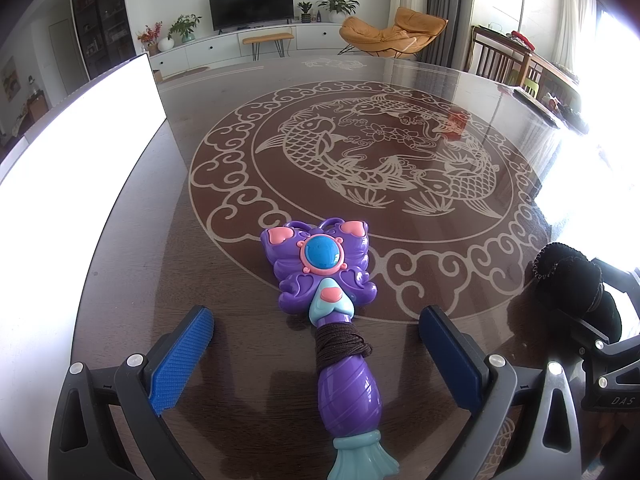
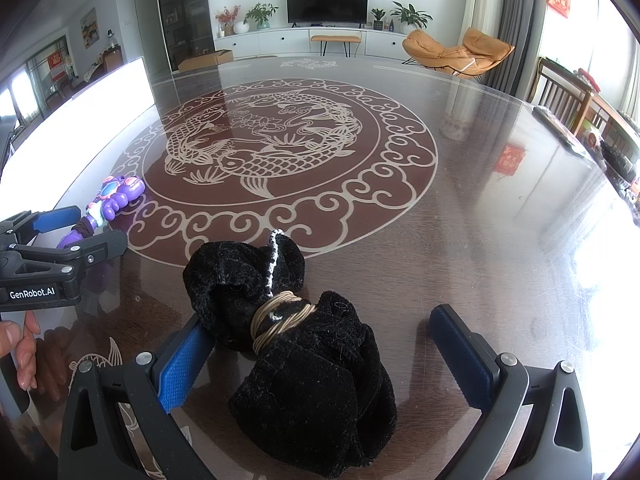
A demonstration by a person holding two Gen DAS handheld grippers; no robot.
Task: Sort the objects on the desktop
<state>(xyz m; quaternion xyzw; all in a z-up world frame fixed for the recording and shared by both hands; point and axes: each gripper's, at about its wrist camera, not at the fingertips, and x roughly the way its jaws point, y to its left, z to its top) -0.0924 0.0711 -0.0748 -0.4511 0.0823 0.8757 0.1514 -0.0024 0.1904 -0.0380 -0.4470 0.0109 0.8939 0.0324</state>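
Observation:
A purple butterfly toy wand [image 1: 320, 268] with brown cord wound round its handle lies flat on the dark patterned table [image 1: 400, 92]. My left gripper [image 1: 316, 320] is open, its blue pads on either side of the handle and clear of it. A black velvet pouch [image 2: 308, 360] tied with tan cord lies between the fingers of my open right gripper [image 2: 320, 320]; the left pad touches the cloth, the right pad stands apart. The right wrist view also shows the left gripper [image 2: 98, 226] around the wand [image 2: 116, 196]. The pouch [image 1: 568, 284] appears at the left view's right edge.
A bright white flat panel [image 1: 80, 128] lies along the table's left side, also in the right wrist view as the panel [image 2: 80, 120]. A person's hand [image 2: 20, 344] holds the left gripper. Beyond the table are an orange chair [image 2: 456, 52] and wooden chairs [image 2: 560, 92].

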